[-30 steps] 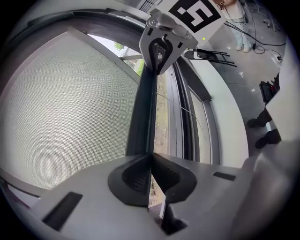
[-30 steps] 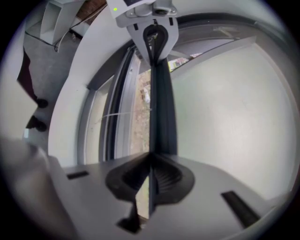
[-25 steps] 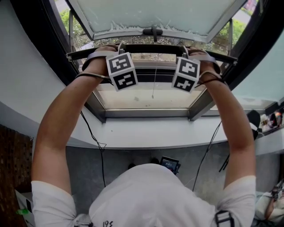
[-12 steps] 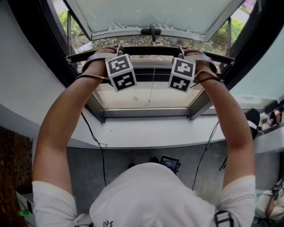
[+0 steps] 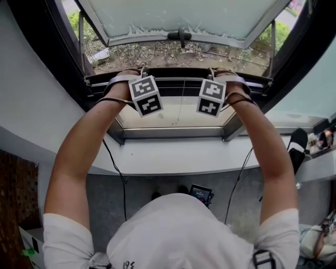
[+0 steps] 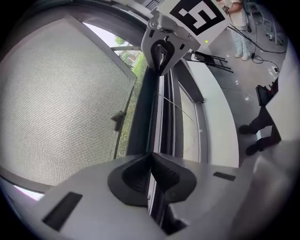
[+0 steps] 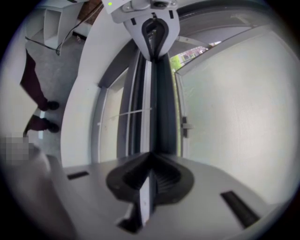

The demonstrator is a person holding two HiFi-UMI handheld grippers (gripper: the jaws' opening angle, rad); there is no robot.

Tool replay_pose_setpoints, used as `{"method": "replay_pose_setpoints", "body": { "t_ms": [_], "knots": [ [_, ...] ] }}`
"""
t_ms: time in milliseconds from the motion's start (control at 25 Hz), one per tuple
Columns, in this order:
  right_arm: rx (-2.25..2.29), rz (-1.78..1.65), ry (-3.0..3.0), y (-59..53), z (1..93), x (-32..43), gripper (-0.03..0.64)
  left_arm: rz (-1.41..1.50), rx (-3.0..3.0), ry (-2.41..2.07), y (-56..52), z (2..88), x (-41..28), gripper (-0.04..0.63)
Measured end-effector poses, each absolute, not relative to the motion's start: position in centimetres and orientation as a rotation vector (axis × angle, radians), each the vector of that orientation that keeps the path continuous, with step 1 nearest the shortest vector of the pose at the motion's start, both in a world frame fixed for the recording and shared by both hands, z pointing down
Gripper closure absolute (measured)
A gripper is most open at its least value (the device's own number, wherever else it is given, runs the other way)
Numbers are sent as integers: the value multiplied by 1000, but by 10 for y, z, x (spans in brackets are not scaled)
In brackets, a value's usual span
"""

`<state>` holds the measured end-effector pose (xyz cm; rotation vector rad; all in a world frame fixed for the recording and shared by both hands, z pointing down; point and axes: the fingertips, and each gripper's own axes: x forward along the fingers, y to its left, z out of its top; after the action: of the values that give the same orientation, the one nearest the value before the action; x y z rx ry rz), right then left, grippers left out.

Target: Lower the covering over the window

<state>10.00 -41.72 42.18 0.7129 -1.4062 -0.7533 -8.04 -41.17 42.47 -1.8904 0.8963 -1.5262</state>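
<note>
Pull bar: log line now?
left gripper: shut on pull bar | right gripper: shut on pull bar | pull bar: above lower frame

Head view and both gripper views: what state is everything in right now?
Dark pull bar of the screen, partway down, above the sill.
Grey mesh screen, partly lowered.
Frosted outer window sash, swung open outward.
Left gripper, shut on the pull bar.
Right gripper, shut on the pull bar.

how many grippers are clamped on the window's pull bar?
2. The left gripper is shut on the bar toward its left end, and the right gripper is shut on it toward its right end. None hidden.
</note>
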Motion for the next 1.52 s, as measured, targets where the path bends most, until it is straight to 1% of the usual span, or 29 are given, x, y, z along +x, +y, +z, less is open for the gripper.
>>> {"method": "replay_pose_setpoints", "body": {
  "t_ms": [1040, 1360, 1440, 1520],
  "knots": [
    [635, -675, -1378, -415, 474, 99, 583, -1584, -1977, 847, -407, 479, -81, 568],
    [543, -562, -1407, -410, 478, 100, 581, -1654, -2083, 758, -402, 482, -80, 554],
    [509, -538, -1415, -406, 479, 99, 571, -1678, -2100, 724, -400, 482, -80, 530],
    [473, -506, -1423, -401, 483, 99, 488, -1690, -2107, 704, -398, 483, -80, 518]
  ]
}}
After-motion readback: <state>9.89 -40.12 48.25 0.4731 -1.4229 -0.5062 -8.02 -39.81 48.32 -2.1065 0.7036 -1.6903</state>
